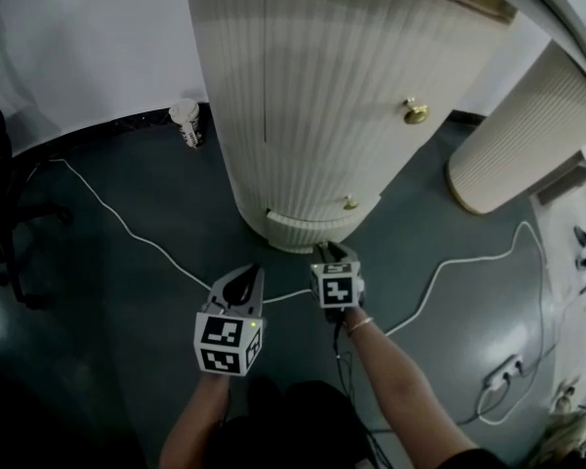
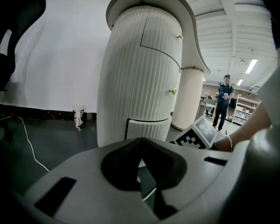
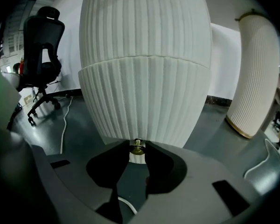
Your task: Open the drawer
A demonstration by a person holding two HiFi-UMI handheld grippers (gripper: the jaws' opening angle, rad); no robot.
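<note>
gripping the small brass knob [image 3: 137, 147] of the bottom drawer [image 1: 308, 231], the right gripper [image 1: 334, 252] points down and forward at the foot of the rounded, ribbed cream cabinet [image 1: 313, 86]. its two jaws press on the knob from either side. in the head view the gripper's tip covers that knob. the drawer is the lowest one, right at floor level, and its curved front stands slightly proud of the ribbed body above it. higher up the same cabinet sit two more brass knobs, one [image 1: 350, 202] just above the drawer and one [image 1: 415, 112] further up.

the left gripper [image 1: 246, 274] is held back from the cabinet, beside the right one and apart from it. its jaws are together with nothing between them.

a white cable [image 1: 117, 218] snakes over the dark floor [image 1: 127, 291] and passes under both grippers. a paper cup [image 1: 187, 122] stands by the wall to the cabinet's left, a second ribbed column [image 1: 518, 135] stands to its right, and a black office chair [image 3: 44, 36] is off to the left.
</note>
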